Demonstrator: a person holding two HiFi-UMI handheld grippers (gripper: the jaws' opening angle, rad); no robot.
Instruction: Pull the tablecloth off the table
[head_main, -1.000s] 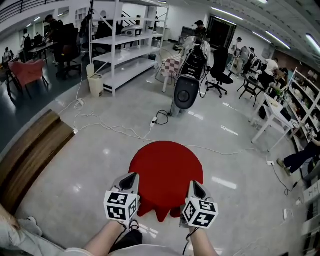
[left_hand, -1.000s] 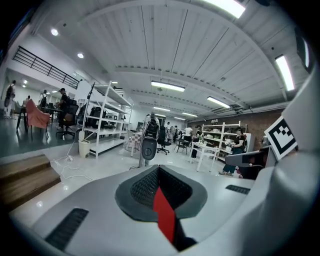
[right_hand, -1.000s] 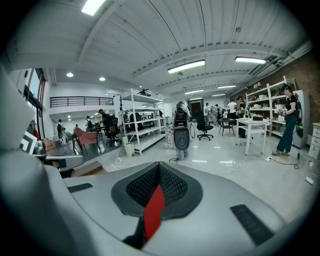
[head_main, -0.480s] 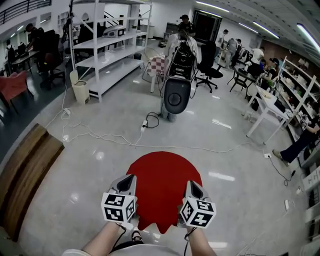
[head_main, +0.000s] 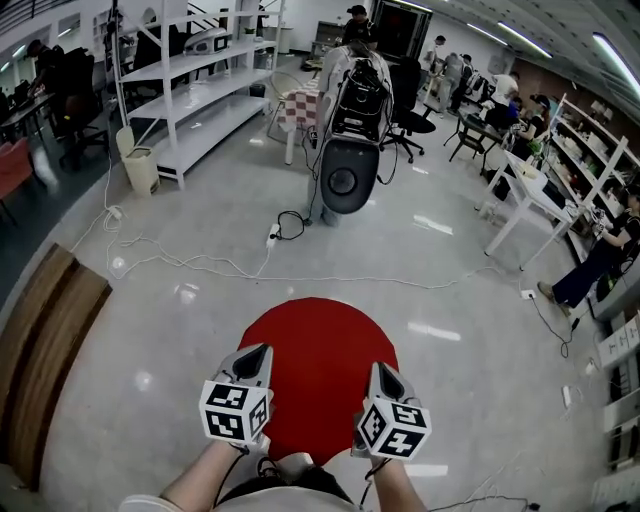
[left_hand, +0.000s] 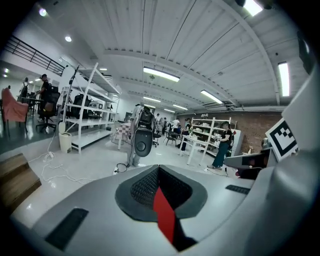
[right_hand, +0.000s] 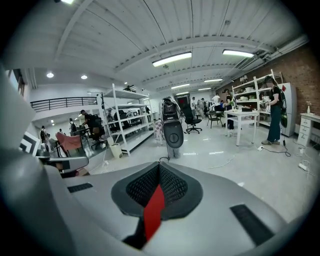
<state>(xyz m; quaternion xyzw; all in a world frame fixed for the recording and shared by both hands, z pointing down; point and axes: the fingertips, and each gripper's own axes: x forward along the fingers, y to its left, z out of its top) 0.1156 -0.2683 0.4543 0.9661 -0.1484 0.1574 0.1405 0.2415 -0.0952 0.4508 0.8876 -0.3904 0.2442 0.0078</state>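
Two grippers each pinch the near edge of the red cloth (head_main: 320, 350). The left gripper (head_main: 254, 354) has its jaws clenched on a thin fold of it. The right gripper (head_main: 379, 371) grips a fold the same way. In each gripper view a red strip runs up and down between the dark pads (left_hand: 145, 187).

The cloth is round, so it has no long side. It lies spread out flat, reaching away from the person toward the middle of the room. What is under it cannot be seen.

The floor (head_main: 180, 340) is pale and shiny, with white cables (head_main: 230, 265) lying across it. A wooden bench (head_main: 40, 340) is at the left. White shelves (head_main: 190, 90) stand far back on the left. A black machine (head_main: 345, 170) stands past the cloth. White desks (head_main: 530, 200) and people (head_main: 590, 265) are at the right.
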